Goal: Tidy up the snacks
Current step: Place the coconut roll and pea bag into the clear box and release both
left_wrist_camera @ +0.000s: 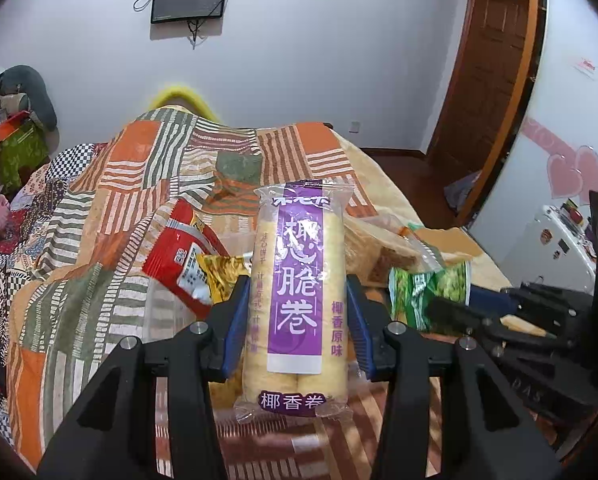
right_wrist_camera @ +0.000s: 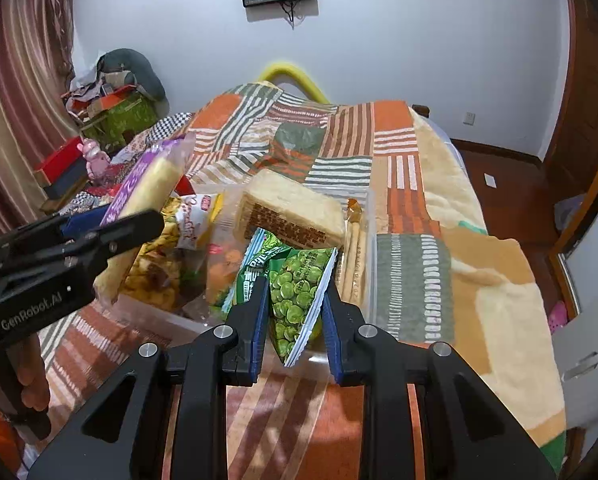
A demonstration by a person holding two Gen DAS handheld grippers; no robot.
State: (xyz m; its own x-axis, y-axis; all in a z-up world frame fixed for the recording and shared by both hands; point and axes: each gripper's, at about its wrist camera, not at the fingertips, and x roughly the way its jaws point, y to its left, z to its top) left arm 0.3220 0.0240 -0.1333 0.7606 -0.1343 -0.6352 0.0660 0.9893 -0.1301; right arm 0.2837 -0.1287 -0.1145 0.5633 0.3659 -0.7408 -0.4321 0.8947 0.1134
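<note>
My left gripper [left_wrist_camera: 297, 300] is shut on a clear pack of coconut rolls with a purple label [left_wrist_camera: 297, 288], held upright above the snack pile; the pack also shows in the right wrist view [right_wrist_camera: 147, 184]. My right gripper [right_wrist_camera: 295, 300] is shut on a green pea packet [right_wrist_camera: 295, 300], which also shows in the left wrist view [left_wrist_camera: 427, 292]. Under both lies a clear plastic bin [right_wrist_camera: 369, 216] holding a bread pack [right_wrist_camera: 295, 210], breadsticks [right_wrist_camera: 355, 256], a yellow snack bag [right_wrist_camera: 179, 240] and a red packet [left_wrist_camera: 179, 256].
The bin sits on a bed with a patchwork quilt [right_wrist_camera: 415, 168]. Cluttered boxes [right_wrist_camera: 115, 116] stand at the far left by a curtain. A wooden door [left_wrist_camera: 487, 60] and a white cabinet [right_wrist_camera: 591, 320] are on the right.
</note>
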